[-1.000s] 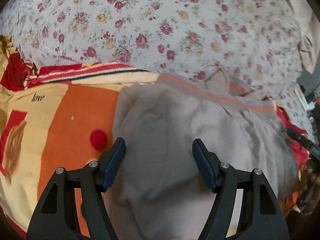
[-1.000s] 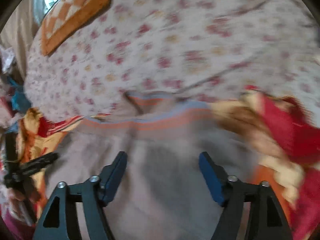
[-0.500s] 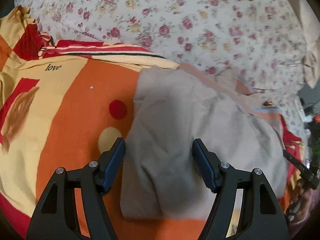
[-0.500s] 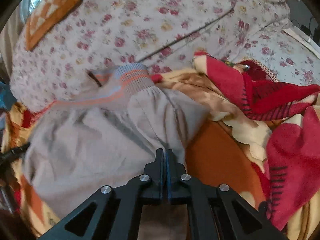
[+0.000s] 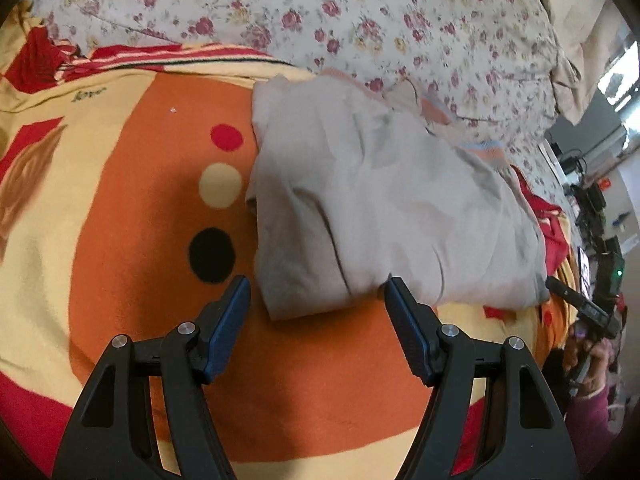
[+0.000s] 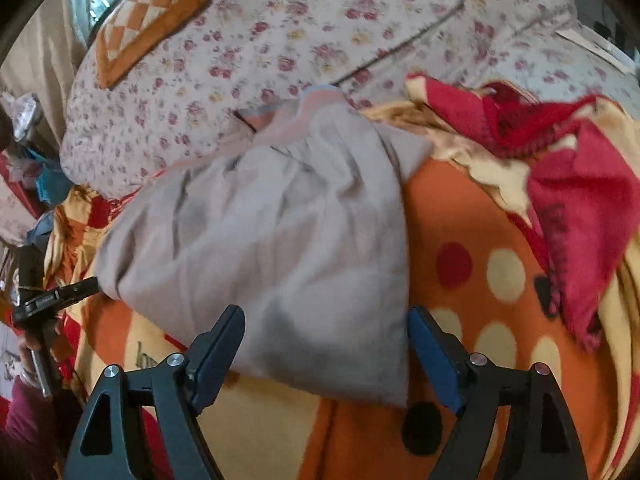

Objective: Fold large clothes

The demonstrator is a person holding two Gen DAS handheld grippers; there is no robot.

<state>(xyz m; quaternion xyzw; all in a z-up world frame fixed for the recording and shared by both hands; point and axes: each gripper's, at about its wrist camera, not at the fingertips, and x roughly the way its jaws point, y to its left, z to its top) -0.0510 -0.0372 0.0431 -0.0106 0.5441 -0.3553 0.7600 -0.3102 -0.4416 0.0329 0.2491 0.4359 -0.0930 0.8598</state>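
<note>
Nearest of all, the left gripper (image 5: pixel 316 294) hangs with its blue-padded fingers (image 5: pixel 230 318) spread wide, holding nothing, just above the near edge of the folded grey garment (image 5: pixel 384 208); its right fingertip sits right at the cloth's hem, though contact cannot be told. Likewise the right gripper (image 6: pixel 326 330) has its fingers (image 6: pixel 432 354) spread apart and empty, framing the near corner of the grey garment (image 6: pixel 272 248), which lies between and just beyond them. Under both, the orange blanket (image 5: pixel 132 208) carries the garment; a red, a cream and a black dot run in a line beside the garment's left edge in the left wrist view. Seen from the right wrist, the orange blanket (image 6: pixel 452 220) has its red side bunched up toward the right edge. Further off, the garment's striped orange and blue cuff (image 5: pixel 484 150) rests at the blanket's far edge, touching the floral sheet (image 5: pixel 360 12). Beyond, a checkered orange cushion (image 6: pixel 156 12) lies on the floral sheet (image 6: pixel 320 32) near its far left corner
</note>
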